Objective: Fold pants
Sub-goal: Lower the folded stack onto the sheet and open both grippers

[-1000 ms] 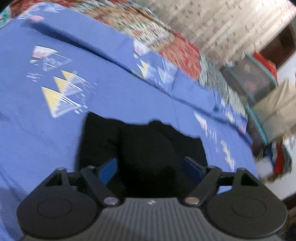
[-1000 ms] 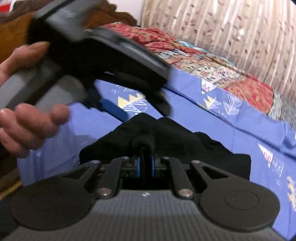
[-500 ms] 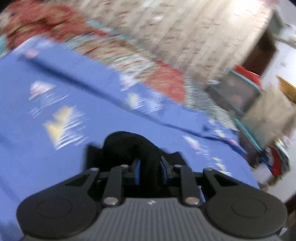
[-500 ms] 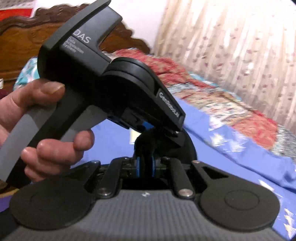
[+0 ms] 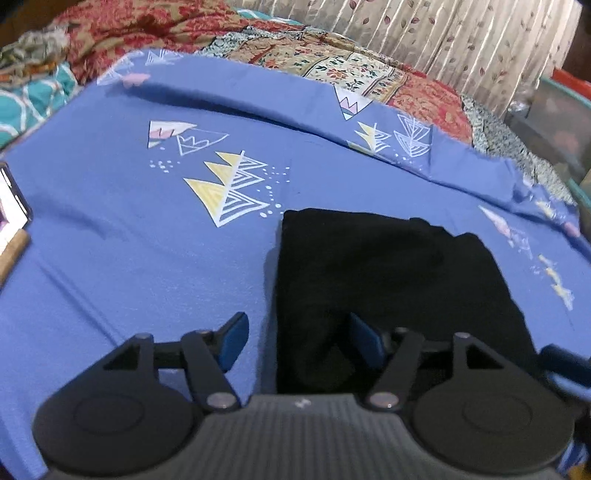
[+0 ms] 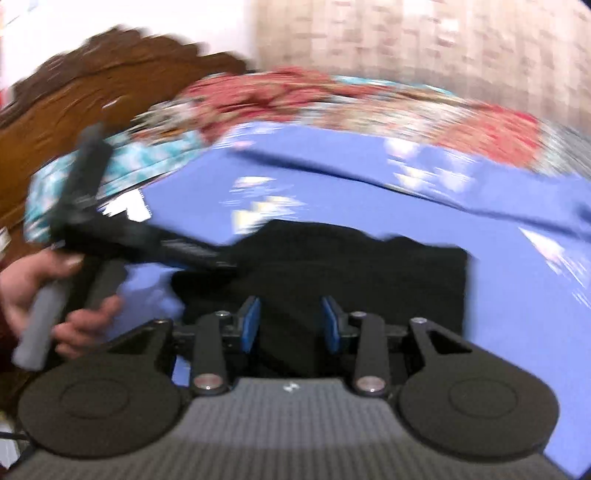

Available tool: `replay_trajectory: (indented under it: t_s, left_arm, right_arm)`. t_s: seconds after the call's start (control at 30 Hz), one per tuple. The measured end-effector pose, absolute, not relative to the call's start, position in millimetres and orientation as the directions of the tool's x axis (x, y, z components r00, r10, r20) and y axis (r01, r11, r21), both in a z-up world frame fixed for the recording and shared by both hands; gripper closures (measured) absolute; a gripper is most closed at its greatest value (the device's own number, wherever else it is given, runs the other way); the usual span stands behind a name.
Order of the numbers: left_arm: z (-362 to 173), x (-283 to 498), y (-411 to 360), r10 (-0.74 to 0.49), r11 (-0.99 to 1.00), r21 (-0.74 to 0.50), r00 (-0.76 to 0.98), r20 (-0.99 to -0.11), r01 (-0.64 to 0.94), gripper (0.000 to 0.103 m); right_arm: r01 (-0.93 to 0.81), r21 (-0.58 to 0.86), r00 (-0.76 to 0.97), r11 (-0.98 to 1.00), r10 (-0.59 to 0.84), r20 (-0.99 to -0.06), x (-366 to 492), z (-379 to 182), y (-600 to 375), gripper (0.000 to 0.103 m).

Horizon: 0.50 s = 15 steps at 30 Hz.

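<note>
The black pants (image 5: 388, 280) lie folded into a compact rectangle on the blue bedsheet (image 5: 147, 258). My left gripper (image 5: 295, 341) is open over the pants' near left edge, its right pad on the cloth and its left pad over the sheet. In the right wrist view the pants (image 6: 369, 266) lie flat, and my right gripper (image 6: 291, 325) is open just above their near edge, holding nothing. The left gripper (image 6: 155, 240) shows there at the left, held by a hand, reaching to the pants' left side. That view is blurred.
A patterned red quilt (image 5: 332, 62) lies along the far side of the bed before a curtain (image 5: 461, 33). A phone (image 5: 11, 206) lies at the sheet's left edge. A wooden headboard (image 6: 92, 96) stands at the left. Bins (image 5: 561, 122) stand at the right.
Both grippers were shut on the pants and lifted them half a second ago. Now both have opened and the pants lie flat, folded on the sheet.
</note>
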<state>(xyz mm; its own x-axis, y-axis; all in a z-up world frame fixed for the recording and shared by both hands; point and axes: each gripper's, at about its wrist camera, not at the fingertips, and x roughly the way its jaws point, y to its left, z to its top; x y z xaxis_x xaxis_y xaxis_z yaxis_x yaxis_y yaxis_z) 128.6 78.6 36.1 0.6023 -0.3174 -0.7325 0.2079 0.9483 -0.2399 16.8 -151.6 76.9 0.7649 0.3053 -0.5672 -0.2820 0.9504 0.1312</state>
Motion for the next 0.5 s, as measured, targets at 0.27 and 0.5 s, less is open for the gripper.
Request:
replay_trajectory:
  t_s: [0.27, 0.5]
  left_arm:
    - [46, 115, 62, -0.188, 0.977, -0.077, 0.617, -0.764, 0.201, 0.027]
    - [59, 98, 53, -0.121, 0.983, -0.004, 0.621, -0.774, 0.186, 0.027]
  right_arm:
    - [0.047, 0.286, 0.647, 0.957, 0.189, -0.739, 34, 22, -200, 0.066]
    - [0.058, 0.319, 0.686, 0.946, 0.194, -0.701, 28, 32, -201, 0.064]
